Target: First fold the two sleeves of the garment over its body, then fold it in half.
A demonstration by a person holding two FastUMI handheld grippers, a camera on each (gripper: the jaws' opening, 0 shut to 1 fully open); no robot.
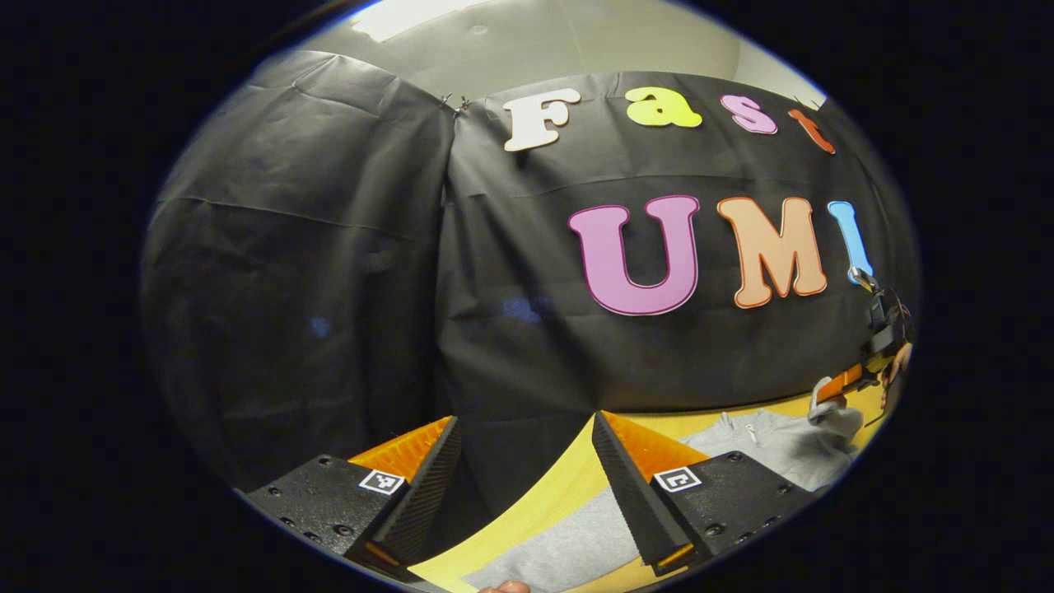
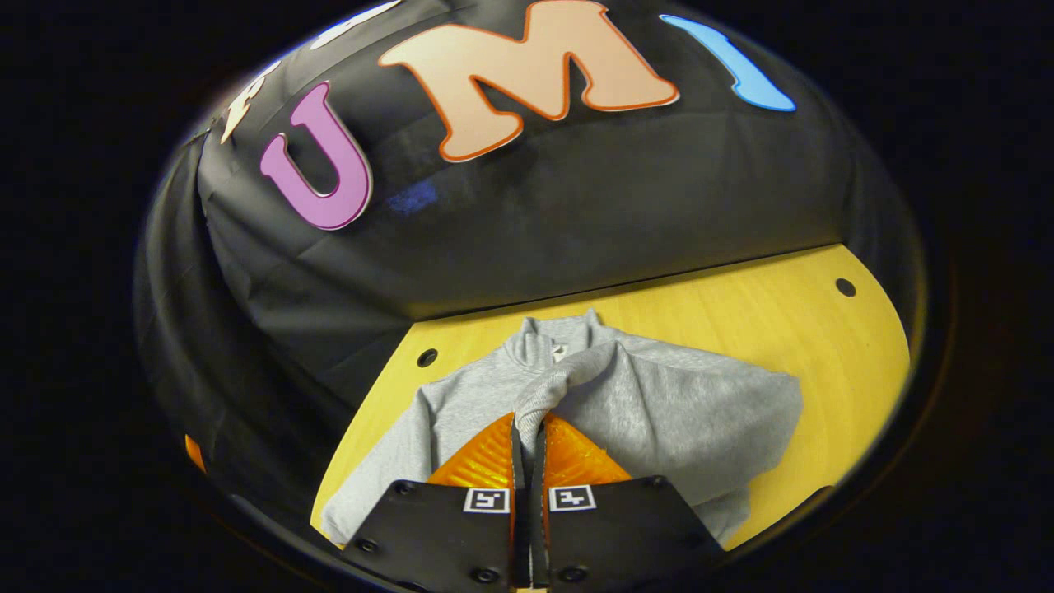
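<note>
Clamped on the cuff of a sleeve [image 2: 576, 375], the right gripper [image 2: 528, 441] carries it over the grey garment [image 2: 692, 412] lying on the yellow table [image 2: 823, 329]. Its thin pinch could slip and drop the sleeve crooked. Off to the side, the left gripper [image 1: 527, 461] hangs with jaws apart, holding nothing.

Each gripper is built from two black blocks studded with dark round screws, and a small white square tag with a black pattern is carried on each block. On the left gripper [image 1: 523, 461], the fingers are lined with ribbed black pads backed by ridged orange wedges. On the right gripper [image 2: 528, 461], the same orange wedges and tags are seen at 6 o'clock.
</note>
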